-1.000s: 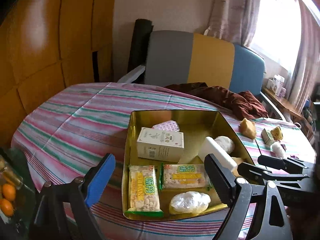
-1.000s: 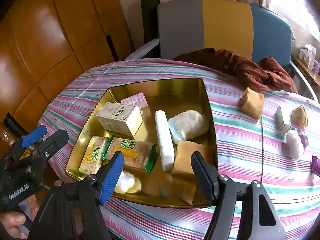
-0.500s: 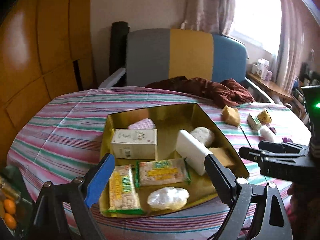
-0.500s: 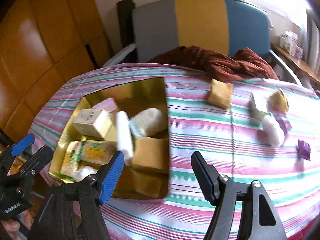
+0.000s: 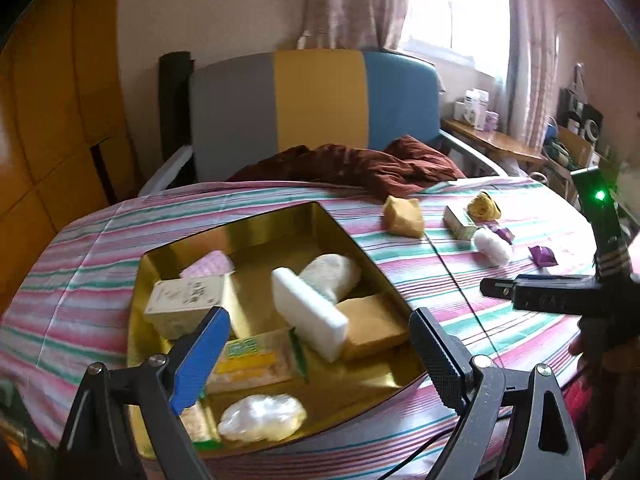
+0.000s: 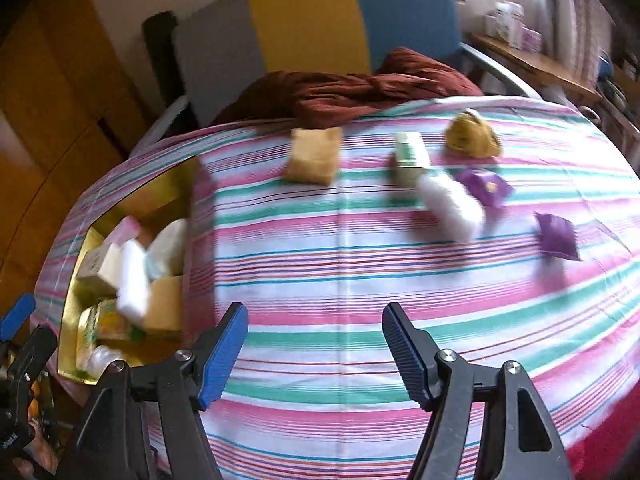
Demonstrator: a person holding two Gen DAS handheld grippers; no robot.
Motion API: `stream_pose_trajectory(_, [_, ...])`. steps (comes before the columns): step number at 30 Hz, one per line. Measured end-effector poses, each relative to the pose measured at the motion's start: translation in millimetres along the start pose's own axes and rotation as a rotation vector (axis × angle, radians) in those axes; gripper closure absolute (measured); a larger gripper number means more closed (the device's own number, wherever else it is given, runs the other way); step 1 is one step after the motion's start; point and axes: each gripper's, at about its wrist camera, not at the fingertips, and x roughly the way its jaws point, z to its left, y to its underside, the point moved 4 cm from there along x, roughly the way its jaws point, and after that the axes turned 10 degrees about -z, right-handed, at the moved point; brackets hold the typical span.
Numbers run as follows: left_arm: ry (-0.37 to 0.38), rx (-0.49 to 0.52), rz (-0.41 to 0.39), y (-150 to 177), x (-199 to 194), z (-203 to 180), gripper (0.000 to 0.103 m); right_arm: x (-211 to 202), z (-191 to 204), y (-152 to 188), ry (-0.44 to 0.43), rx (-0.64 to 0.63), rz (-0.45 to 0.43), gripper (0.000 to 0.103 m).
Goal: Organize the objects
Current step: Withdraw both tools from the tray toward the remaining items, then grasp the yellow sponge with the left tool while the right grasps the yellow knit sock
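Both tools have swung rightward since a second ago, away from the gold tray and toward the loose items on the striped worktop. From the left wrist, the left tool (image 5: 316, 356) hangs released above the near edge of the gold tray (image 5: 360, 248), nothing between its jaws. Inside the tray lie a white box (image 5: 186, 304), a pink packet (image 5: 208, 263), a long white block (image 5: 308, 314) leaning on a pale wrapped bundle (image 5: 332, 276), a tan packet (image 5: 372, 326), green-edged cracker packs (image 5: 256, 362) and a clear-wrapped lump (image 5: 262, 416). Beyond the tray, on the worktop (image 5: 440, 280), sit a tan pouch (image 5: 404, 216), a small green-white box (image 5: 460, 222), a yellow bundle (image 5: 485, 206), a white roll (image 5: 493, 246) and a purple sachet (image 5: 542, 255). The right tool (image 5: 496, 288) reaches in from the right edge. A dark red cloth (image 5: 360, 168) lies at the worktop's far side, before a grey, yellow and blue chair back (image 5: 320, 100). From the right wrist, blurred by motion, the right tool (image 6: 316, 348) hovers released over bare striped cloth, holding nothing. The tray (image 6: 76, 328) is at far left, the left tool (image 6: 18, 324) beside it. Ahead lie the tan pouch (image 6: 314, 156), small box (image 6: 410, 156), yellow bundle (image 6: 472, 136), white roll (image 6: 452, 208) and two purple sachets (image 6: 486, 186) (image 6: 556, 236), all well apart from the tray.
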Motion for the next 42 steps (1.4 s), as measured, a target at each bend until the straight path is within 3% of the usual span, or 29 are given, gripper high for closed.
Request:
stream_pose_trajectory(14, [0.083, 0.051, 0.050, -14, 41, -38, 0.011, 1, -92, -59, 0.108, 0.121, -0.043, 0.032])
stream_pose_trajectory(27, [0.143, 0.034, 0.082, -58, 99, -63, 0.011, 56, -155, -112, 0.200, 0.184, -0.042, 0.032])
stream_pose_trajectory(35, [0.161, 0.026, 0.123, -81, 148, -83, 0.011, 93, -182, -138, 0.205, 0.236, -0.053, 0.032])
stream_pose_trajectory(42, [0.150, 0.019, 0.226, -87, 213, -106, 0.011, 119, -193, -158, 0.169, 0.217, -0.081, 0.028])
